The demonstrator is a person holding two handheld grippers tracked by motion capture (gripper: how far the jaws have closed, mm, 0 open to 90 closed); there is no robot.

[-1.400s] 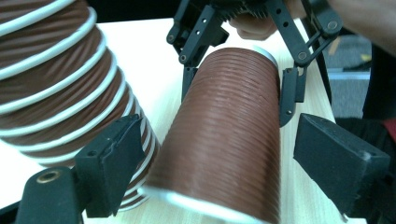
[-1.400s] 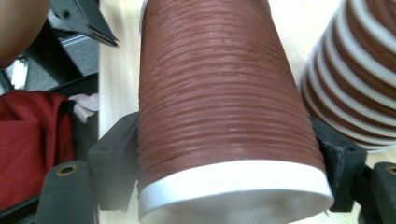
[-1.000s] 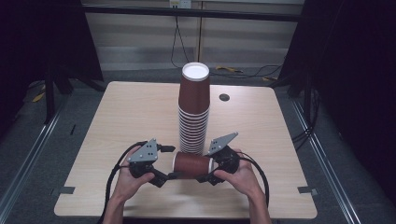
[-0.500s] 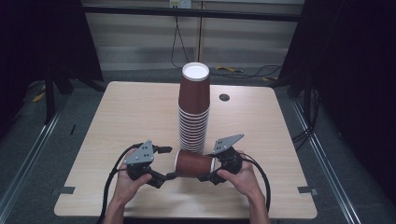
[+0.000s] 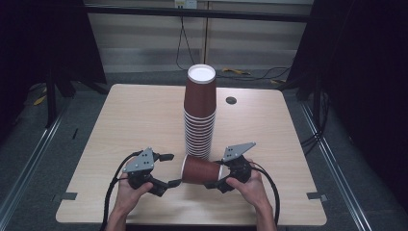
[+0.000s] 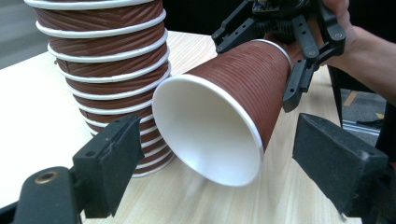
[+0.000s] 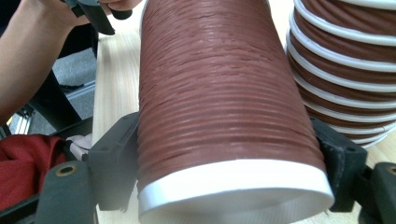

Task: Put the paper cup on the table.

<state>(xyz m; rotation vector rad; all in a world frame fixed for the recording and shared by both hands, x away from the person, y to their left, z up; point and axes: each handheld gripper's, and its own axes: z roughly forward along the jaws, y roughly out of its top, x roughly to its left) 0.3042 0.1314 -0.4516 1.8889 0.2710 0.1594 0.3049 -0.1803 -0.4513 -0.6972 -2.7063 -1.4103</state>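
Right gripper view: right hand-held gripper (image 7: 226, 154) clamps the cup (image 7: 219, 84); left hand-held gripper (image 6: 224, 161) gapes open. I risk bumping the stack (image 7: 345, 70) just beside it.

Table (image 5: 120, 125): light wood top with rounded corners, surface clean. A small dark round disc or hole (image 5: 231, 100) sits on it toward 1 o'clock of the table's middle, near the far edge. Grey tape tabs (image 5: 65, 196) mark the near edge at 7 o'clock and 5 o'clock.

Floor: grey, with loose black cables (image 5: 269, 74) and a yellow item (image 5: 235, 71) beyond the table at 12 to 1 o'clock. Metal rails (image 5: 29, 163) run along both sides, at 9 and 3 o'clock.

Surroundings: black curtains (image 5: 365, 72) at either side and a black crossbar (image 5: 202, 13) overhead at 12 o'clock. Red cloth (image 7: 18, 168) lies low at 8 o'clock in the right gripper view.
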